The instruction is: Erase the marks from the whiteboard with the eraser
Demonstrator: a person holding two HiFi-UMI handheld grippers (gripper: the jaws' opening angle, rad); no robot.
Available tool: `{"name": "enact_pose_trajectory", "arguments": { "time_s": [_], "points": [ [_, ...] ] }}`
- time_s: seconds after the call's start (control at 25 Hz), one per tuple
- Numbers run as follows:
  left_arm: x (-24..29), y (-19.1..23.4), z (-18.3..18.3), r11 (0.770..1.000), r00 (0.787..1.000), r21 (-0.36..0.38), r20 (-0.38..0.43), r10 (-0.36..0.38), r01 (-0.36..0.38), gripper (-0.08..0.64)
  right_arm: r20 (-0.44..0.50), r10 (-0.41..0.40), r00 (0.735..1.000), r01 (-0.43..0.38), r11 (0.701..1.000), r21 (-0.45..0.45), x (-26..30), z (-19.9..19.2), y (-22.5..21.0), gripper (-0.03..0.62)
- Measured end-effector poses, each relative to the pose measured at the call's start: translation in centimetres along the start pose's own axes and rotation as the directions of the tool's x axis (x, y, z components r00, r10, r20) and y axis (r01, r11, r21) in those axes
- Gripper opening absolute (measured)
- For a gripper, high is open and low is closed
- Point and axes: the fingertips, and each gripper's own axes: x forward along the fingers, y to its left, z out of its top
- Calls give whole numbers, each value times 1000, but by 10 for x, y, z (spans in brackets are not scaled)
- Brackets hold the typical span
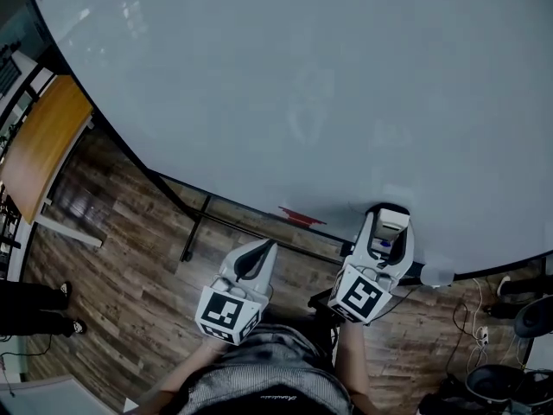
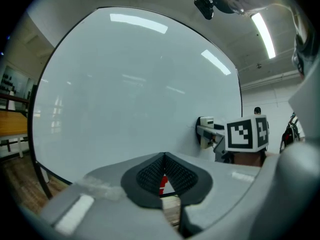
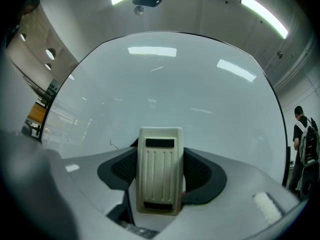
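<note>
One eraser [image 3: 160, 169], held at the whiteboard's [image 1: 285, 85] 5 o'clock edge
Fingers of your right gripper [image 1: 389, 221] pinch its sides; likely light, hard plastic, so hold it mid-body. Fingers of your left gripper [image 2: 164, 156] are closed on nothing

eraser [image 1: 390, 223] against whiteboard [image 1: 285, 85], left gripper [image 1: 262, 251] to its left

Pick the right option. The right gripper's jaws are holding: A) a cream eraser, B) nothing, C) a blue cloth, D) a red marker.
A: in the right gripper view, the right gripper clamps the cream ribbed eraser between its jaws.
</note>
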Motion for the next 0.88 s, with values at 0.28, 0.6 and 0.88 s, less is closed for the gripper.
{"name": "enact_pose_trajectory", "arguments": {
  "time_s": [0.28, 0.6, 0.88],
  "points": [
    [-23, 39, 0, 999, 999, -4, 0, 43, -43, 3, -1, 13, 1000, -13, 1000, -3, 6, 5, 40, 261],
    [-28, 55, -3, 999, 999, -1, 5, 42, -42, 3, -4, 47, 999, -47, 999, -23, 7, 6, 52, 262],
    [-15, 52, -5, 1000, 1000, 1, 28, 11, -11, 3, -36, 142, 989, -143, 989, -39, 3, -6, 59, 262]
  ]
}}
